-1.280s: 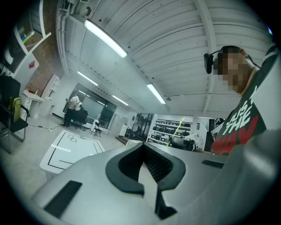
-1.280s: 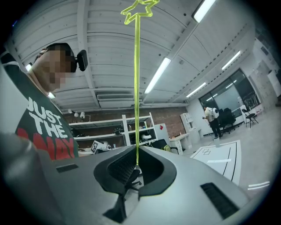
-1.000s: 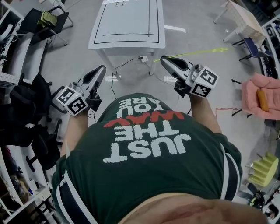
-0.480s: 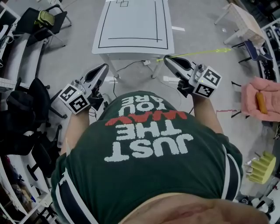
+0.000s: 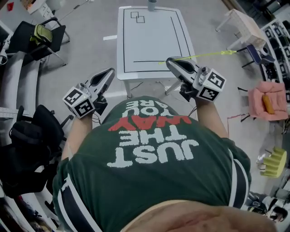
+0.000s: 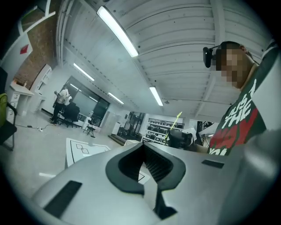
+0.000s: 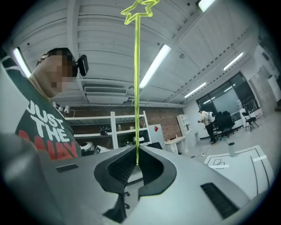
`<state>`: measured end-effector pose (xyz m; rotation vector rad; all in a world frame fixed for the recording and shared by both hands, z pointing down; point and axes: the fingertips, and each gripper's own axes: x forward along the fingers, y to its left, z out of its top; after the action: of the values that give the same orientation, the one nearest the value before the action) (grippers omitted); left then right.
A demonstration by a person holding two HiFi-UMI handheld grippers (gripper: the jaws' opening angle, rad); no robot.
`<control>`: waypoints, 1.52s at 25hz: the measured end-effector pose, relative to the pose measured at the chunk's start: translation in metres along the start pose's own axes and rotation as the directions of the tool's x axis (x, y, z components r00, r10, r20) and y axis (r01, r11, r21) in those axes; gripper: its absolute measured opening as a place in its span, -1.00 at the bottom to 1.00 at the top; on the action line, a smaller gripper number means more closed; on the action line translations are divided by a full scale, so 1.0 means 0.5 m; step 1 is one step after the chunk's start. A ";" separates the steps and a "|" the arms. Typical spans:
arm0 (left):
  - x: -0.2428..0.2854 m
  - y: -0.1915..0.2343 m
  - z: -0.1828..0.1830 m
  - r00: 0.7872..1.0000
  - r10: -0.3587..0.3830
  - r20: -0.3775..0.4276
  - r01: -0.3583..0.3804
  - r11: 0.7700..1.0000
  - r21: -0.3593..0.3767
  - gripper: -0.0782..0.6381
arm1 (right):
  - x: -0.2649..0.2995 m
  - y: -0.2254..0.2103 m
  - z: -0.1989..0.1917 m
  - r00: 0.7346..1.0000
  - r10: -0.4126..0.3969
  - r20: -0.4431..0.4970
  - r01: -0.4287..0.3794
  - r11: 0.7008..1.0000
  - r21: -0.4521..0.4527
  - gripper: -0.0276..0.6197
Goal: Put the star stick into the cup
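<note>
Star stick (image 7: 136, 88) is clamped in the right claw (image 7: 137, 151), the left claw (image 6: 143, 147) is closed, empty — the stick is best carried steadily and aligned over the cup (image 5: 152, 4) before being lowered.

You've closed in on the table (image 5: 154, 45): its near edge now sits just ahead of the left gripper (image 5: 110, 71) and right gripper (image 5: 168, 61). The cup (image 5: 152, 3) has come into view at the far edge. The star stick (image 5: 204, 55) now runs over the near right corner, no longer over floor.

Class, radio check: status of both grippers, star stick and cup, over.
Left gripper shut, empty. Right gripper shut on star stick. Cup upright at table's far edge, stick not in it. Path over table unobstructed.
</note>
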<state>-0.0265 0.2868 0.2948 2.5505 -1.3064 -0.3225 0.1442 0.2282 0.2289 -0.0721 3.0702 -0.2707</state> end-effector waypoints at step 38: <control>0.467 0.487 0.015 0.997 0.079 -0.009 -0.080 0.986 -0.148 -0.76 | 0.147 -0.695 0.001 0.996 0.038 -0.075 -0.028 0.990 0.137 -0.78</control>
<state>-0.0805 -0.0420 0.3483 2.3693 -1.3268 -0.3846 0.0852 -0.1174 0.2857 -0.0047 3.1162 -0.4906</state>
